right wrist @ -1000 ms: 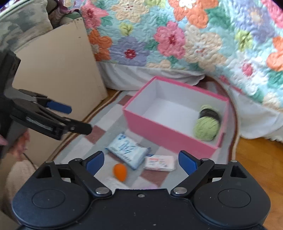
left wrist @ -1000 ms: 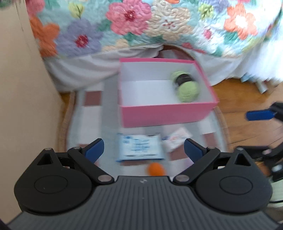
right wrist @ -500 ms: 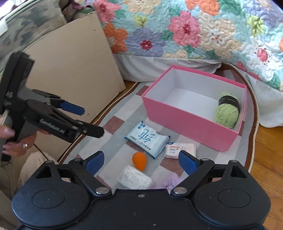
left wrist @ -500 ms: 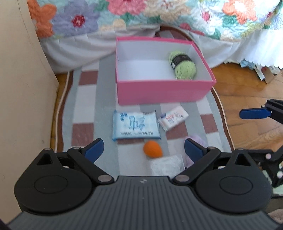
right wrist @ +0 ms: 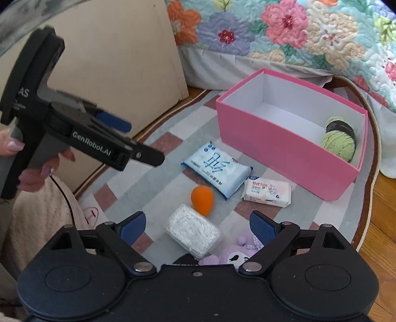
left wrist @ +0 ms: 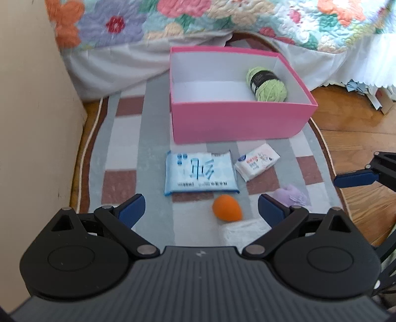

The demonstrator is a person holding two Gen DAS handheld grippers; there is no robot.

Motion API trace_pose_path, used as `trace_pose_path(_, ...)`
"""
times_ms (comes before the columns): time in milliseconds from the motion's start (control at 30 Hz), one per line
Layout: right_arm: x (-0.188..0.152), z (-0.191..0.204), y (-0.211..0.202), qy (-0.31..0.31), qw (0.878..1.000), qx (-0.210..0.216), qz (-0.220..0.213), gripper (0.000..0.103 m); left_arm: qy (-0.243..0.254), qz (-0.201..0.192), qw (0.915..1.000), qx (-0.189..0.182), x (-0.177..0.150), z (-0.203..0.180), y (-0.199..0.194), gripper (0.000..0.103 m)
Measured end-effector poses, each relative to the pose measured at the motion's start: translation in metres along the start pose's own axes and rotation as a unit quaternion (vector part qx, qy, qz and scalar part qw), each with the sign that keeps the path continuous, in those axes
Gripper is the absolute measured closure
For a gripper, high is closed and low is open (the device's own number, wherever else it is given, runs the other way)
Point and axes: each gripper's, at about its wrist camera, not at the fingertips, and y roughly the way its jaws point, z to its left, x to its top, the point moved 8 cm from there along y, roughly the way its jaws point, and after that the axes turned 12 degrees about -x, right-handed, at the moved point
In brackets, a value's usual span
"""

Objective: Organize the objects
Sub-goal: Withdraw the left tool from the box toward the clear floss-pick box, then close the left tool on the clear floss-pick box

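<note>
Pink box [left wrist: 237,123], hand-held gripper [left wrist: 201,210] wide, empty

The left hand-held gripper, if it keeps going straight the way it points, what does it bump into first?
Probably the orange egg-shaped sponge on the rug: it lies between the open fingers of the left hand-held gripper, nearest ahead. Beyond it lies the blue wipes pack. Depth is unclear.

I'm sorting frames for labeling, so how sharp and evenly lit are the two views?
Left wrist view: slightly soft, print on the blue wipes pack smeared, quilt blurred; fisheye bends the pink box. Right wrist view: sharper, white tissue pack crisp, though the left tongs look a little motion-blurred; daylight is even, no harsh glare.
</note>
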Motion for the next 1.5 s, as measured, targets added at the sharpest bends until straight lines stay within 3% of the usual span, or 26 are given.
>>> trace_pose_path(200,-0.007,0.014,0.009,-0.028,1.0,-0.008,0.002,0.01,0.061,-0.042,0.997,0.024,0.007,-0.01,-0.003,0.004)
trace_pose_path(433,-0.013,0.026,0.021,-0.044,0.999,-0.008,-0.001,0.01,0.066,-0.017,0.9971,0.034,-0.006,-0.013,0.014,0.004)
trace_pose_path(600,-0.017,0.032,0.03,-0.06,0.998,-0.02,0.0,0.01,0.028,0.018,0.9993,0.015,-0.023,-0.005,0.034,0.004)
trace_pose_path(800,-0.02,0.035,0.038,-0.083,0.995,-0.047,-0.006,0.01,-0.03,0.043,0.9978,-0.04,-0.04,0.004,0.053,0.004)
trace_pose_path(933,-0.028,0.036,0.053,-0.091,0.993,-0.066,0.028,0.01,-0.048,0.046,0.9966,-0.049,-0.046,0.008,0.058,0.004)
trace_pose_path(1133,-0.036,0.041,0.067,-0.062,0.996,-0.038,0.05,0.01,-0.116,0.084,0.983,-0.116,-0.057,0.01,0.071,0.004)
trace_pose_path(1367,-0.046,0.032,0.095,0.021,0.996,-0.01,0.086,0.013,-0.117,0.105,0.9806,-0.117,-0.069,0.01,0.089,0.007)
trace_pose_path(1500,-0.049,0.028,0.104,0.057,0.993,0.005,0.098,0.018,-0.136,0.121,0.9741,-0.135,-0.077,0.012,0.097,0.01)
